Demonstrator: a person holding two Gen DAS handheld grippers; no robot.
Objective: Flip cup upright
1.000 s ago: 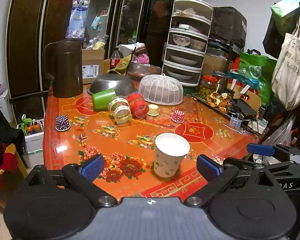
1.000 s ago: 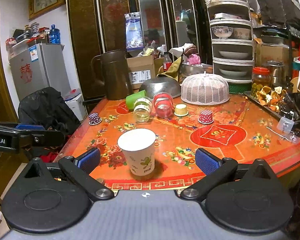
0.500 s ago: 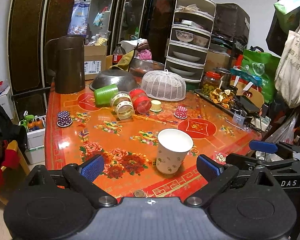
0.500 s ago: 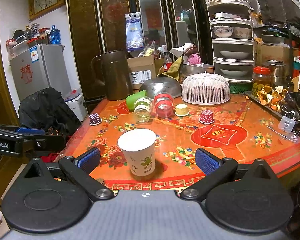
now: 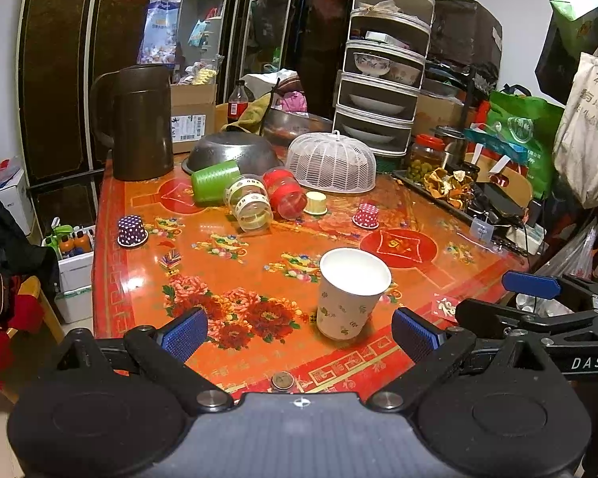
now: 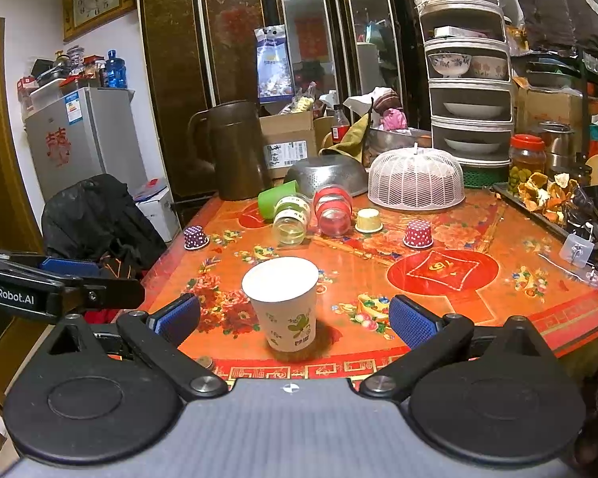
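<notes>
I see the paper cup (image 5: 349,296) upright, mouth up, near the table's (image 5: 227,263) front edge; my left gripper (image 5: 299,332) and right gripper (image 6: 293,318) both gape wide, touching nothing.

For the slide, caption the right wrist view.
Open right gripper faces an upright paper cup near the floral table's front edge.

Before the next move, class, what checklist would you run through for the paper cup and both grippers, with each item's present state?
1. Paper cup upright, mouth up: ok.
2. Cup fully on the table, though near its front edge: ok.
3. Left gripper, jaws open and empty: ok.
4. Right gripper, jaws open and empty: ok.
5. Nothing touching the cup: ok.
6. Cup empty inside: cannot tell.
</notes>
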